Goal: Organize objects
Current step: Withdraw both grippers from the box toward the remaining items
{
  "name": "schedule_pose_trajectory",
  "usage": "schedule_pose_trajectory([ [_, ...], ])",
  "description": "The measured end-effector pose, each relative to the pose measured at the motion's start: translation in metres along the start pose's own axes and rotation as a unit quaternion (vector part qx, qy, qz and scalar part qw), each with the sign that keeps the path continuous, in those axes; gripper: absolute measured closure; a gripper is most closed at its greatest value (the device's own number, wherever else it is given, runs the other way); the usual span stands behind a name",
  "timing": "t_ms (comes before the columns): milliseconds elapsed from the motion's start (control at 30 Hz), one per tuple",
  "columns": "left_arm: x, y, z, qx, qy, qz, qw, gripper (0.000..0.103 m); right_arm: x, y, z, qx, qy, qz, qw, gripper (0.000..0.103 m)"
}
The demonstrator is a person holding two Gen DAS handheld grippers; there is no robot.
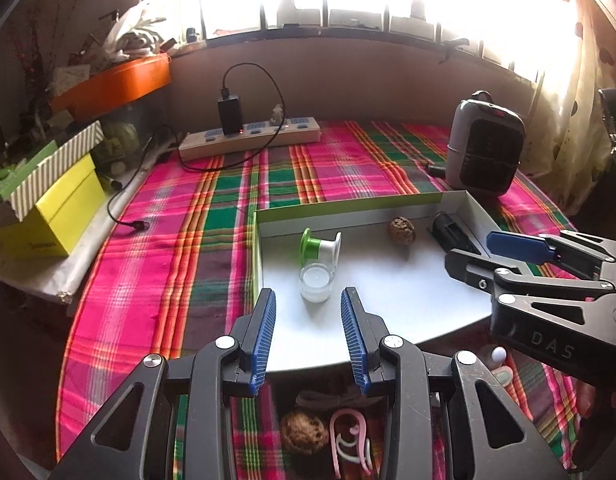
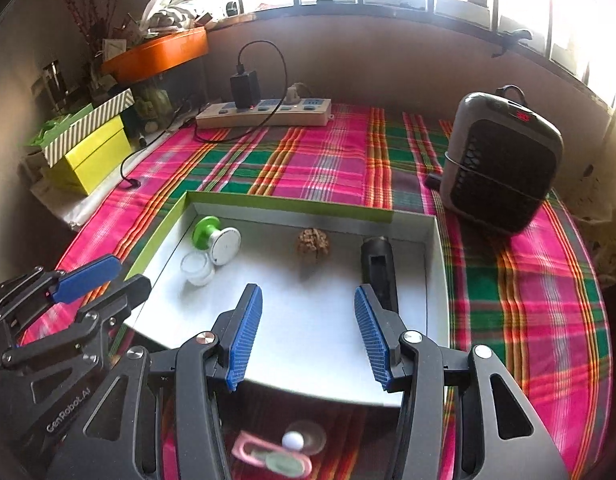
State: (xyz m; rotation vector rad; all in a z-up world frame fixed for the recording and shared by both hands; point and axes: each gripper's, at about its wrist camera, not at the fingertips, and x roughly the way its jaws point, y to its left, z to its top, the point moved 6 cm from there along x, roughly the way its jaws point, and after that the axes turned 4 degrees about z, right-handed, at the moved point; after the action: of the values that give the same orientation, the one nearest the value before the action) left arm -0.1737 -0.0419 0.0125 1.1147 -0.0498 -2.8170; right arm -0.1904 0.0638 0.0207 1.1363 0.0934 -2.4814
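Note:
A white tray [image 1: 388,300] with green outer walls lies on the plaid cloth. Inside it are a green-and-white spool [image 1: 320,246], a small glass jar [image 1: 316,282], a walnut [image 1: 402,231] and a black object [image 1: 454,234]. My left gripper [image 1: 308,291] hangs open and empty over the tray's near left part, the jar just beyond its tips. My right gripper [image 2: 308,290] is open and empty over the tray's near edge, beside the black object [image 2: 378,264]. On the cloth under the grippers lie a second walnut [image 1: 301,432], a pink clip [image 1: 350,436] and a white ball [image 2: 292,440].
A grey heater [image 1: 484,144] stands behind the tray at the right. A power strip [image 1: 247,136] with a black charger lies along the back wall, and its cable end [image 1: 135,225] rests on the cloth. Yellow boxes [image 1: 63,208] sit off the table's left edge.

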Motion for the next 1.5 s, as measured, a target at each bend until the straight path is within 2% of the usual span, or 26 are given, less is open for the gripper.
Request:
schedule_pose_trajectory([
  [700, -0.026, 0.006, -0.028, -0.005, -0.003, -0.001, 1.0000, 0.071, -0.036, 0.000, -0.039, 0.017, -0.018, -0.015, 1.000, 0.053],
  [1000, -0.032, 0.020, -0.047, -0.025, 0.002, -0.008, 0.9997, 0.071, -0.044, -0.007, -0.058, 0.032, -0.017, -0.017, 0.999, 0.053],
  [1333, -0.033, 0.029, -0.065, -0.039, 0.014, -0.033, 0.9986, 0.071, -0.048, -0.012, -0.078, 0.044, -0.012, -0.017, 0.999, 0.053],
  [1500, -0.033, 0.026, -0.074, -0.046, 0.026, -0.063, 0.9966, 0.071, -0.050, -0.016, -0.087, 0.050, -0.009, -0.017, 0.999, 0.053],
])
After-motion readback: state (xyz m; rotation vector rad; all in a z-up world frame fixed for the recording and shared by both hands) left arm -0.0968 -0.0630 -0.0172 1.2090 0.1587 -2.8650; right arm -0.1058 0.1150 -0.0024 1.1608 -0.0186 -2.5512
